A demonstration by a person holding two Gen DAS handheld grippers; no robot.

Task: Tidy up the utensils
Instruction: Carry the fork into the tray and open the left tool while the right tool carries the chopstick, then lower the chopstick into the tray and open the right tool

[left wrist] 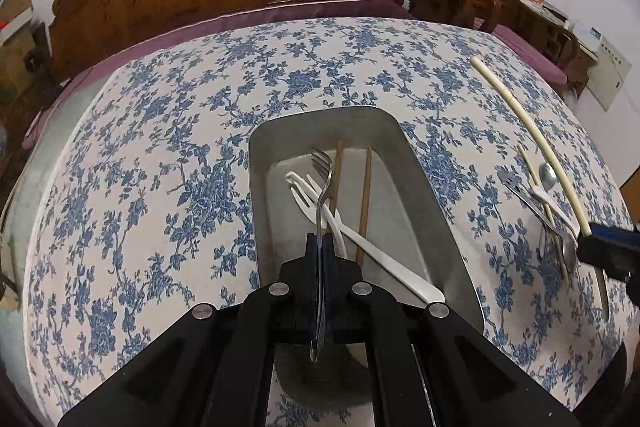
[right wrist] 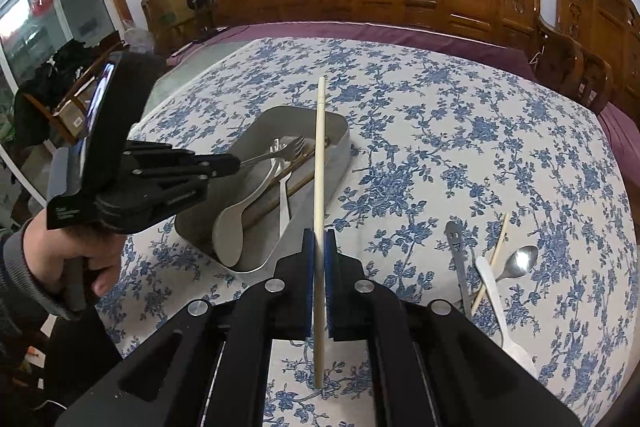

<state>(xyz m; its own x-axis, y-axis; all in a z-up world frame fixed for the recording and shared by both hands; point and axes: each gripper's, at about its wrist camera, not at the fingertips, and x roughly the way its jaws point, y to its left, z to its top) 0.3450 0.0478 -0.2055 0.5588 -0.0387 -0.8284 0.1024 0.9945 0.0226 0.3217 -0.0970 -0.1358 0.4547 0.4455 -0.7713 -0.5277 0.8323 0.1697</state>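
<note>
Left tongs (left wrist: 320,247) clamp our fork (left wrist: 324,171), poised lengthwise over the tray (left wrist: 432,187); right tongs (right wrist: 319,247) clamp a chopstick (right wrist: 320,163), tray ahead-left, nearer the left.

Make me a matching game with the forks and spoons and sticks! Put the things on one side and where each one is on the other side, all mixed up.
Things:
1. metal fork
2. pale chopstick
3. metal spoon
4. white plastic fork

Places:
A. lying on the flowery tablecloth
B. pinched in the left gripper
C. lying inside the metal tray
D. pinched in the right gripper

Pairs: 1-B, 2-D, 3-A, 4-C
</note>
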